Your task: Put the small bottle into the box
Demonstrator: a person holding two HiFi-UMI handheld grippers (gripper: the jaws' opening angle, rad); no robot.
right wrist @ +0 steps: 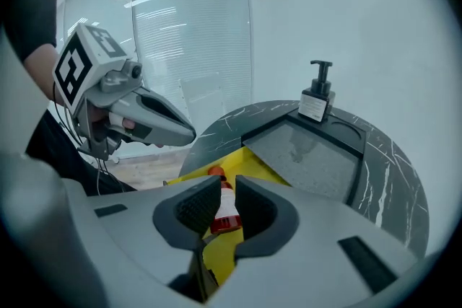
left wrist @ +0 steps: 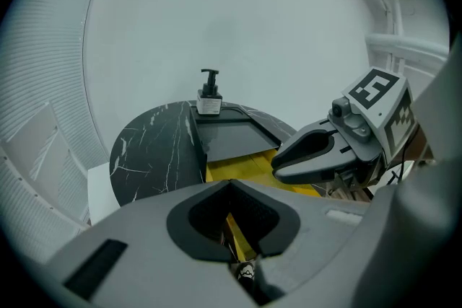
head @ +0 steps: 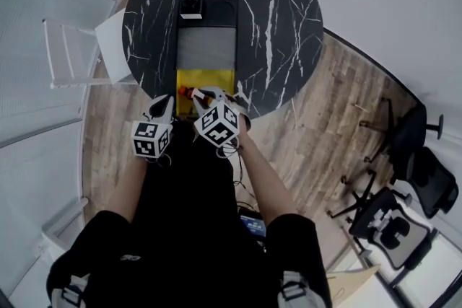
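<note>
The small bottle point(right wrist: 224, 209), clear with a red cap and a red label, lies on the yellow section point(right wrist: 253, 169) at the near end of the box. My right gripper point(right wrist: 227, 184) has its pads pressed on the bottle's two sides. In the head view the bottle point(head: 185, 91) shows as a red spot just left of the right gripper point(head: 205, 95). The black box point(head: 207, 47) with a grey floor stretches away across the table. My left gripper point(head: 160, 107) hovers at the table's near edge, left of the yellow section, with its jaws together and nothing between them.
A black pump bottle point(head: 191, 7) stands at the far end of the box. The round black marble table point(head: 289, 18) has a white chair point(head: 72, 54) at its left. Black office chairs point(head: 404, 155) stand on the wooden floor to the right.
</note>
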